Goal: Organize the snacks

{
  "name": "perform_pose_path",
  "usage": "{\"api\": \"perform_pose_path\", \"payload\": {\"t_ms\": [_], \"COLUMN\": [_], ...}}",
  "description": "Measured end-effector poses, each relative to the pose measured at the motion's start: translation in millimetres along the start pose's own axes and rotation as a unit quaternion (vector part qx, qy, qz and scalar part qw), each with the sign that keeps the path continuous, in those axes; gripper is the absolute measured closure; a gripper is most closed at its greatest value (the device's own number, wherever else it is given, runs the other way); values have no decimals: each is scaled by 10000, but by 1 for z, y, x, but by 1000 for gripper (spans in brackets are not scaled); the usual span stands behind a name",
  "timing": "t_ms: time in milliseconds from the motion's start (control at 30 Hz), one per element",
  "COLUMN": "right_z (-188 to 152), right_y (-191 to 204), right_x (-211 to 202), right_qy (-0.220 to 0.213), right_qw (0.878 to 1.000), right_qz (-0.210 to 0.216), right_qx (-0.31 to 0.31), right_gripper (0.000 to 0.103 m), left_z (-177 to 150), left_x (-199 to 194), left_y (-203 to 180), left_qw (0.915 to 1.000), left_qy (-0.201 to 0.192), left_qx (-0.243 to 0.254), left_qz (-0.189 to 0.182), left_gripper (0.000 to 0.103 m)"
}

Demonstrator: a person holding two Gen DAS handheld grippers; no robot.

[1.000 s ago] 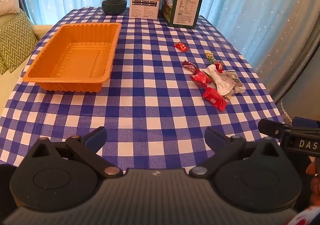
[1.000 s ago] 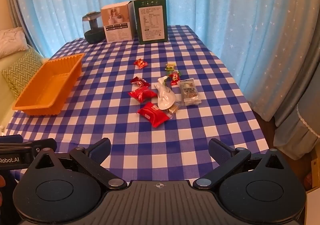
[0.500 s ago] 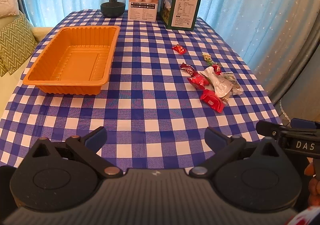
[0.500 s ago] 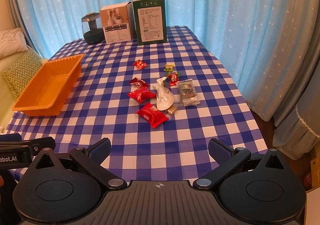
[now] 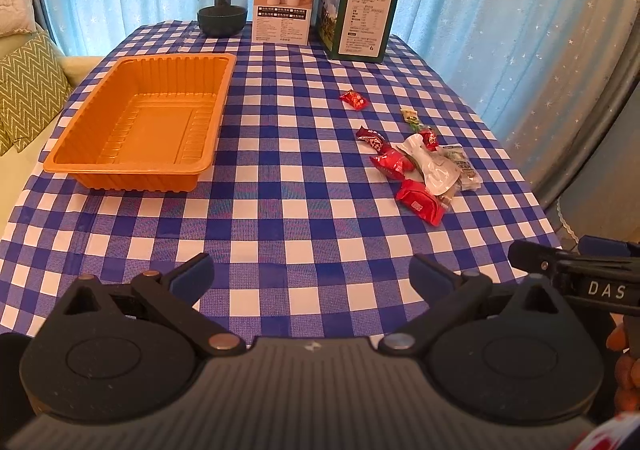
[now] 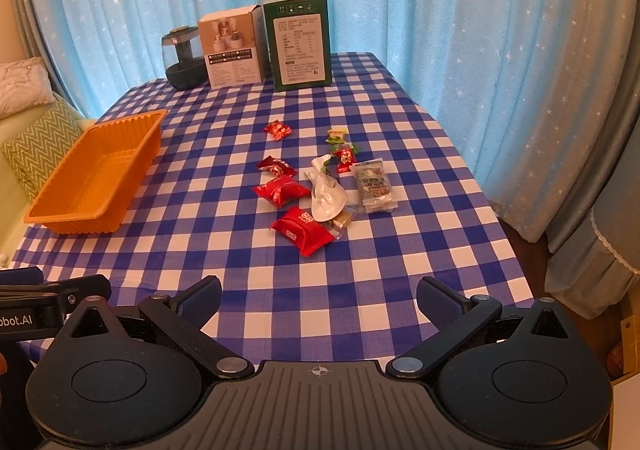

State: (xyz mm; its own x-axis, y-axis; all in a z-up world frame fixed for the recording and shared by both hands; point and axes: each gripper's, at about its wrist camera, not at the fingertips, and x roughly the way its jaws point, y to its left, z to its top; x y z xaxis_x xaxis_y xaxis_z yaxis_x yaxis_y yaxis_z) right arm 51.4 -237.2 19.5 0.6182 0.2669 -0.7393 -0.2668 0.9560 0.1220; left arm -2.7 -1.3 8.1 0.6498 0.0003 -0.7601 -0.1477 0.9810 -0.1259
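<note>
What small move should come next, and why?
Probably bring the right gripper forward and down over the nearest red packet. Both grippers are open and empty, the orange tray holds nothing, and all snacks lie on the cloth on the right side.

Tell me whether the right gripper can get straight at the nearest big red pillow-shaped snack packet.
Probably yes. The right gripper is open and empty, and only bare checked tablecloth lies between it and the red pillow-shaped snack packet; a clear-wrapped brown sweet touches its far side.

Star-dotted blue curtains (image 6: 400,10); perhaps a sofa's zigzag cushion (image 5: 28,86).
</note>
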Motion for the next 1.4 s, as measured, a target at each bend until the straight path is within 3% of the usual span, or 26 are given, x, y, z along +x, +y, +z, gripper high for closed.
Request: {"api": "perform_pose_path", "payload": {"t_ms": [1400], "right_z": [3], "right_y": [-7], "right_x": [-2], "right_qy": [-20], "right_qw": [10000], "right_qz": [-5], "right_qx": [30], "right_gripper": [0], "left_z": [3], "left_x": [-2], "left_y": [-20], "left_qw": [10000], "left_qy": [-29], "left_qx": [38], "left_qz": [-16], "left_gripper": [0]}}
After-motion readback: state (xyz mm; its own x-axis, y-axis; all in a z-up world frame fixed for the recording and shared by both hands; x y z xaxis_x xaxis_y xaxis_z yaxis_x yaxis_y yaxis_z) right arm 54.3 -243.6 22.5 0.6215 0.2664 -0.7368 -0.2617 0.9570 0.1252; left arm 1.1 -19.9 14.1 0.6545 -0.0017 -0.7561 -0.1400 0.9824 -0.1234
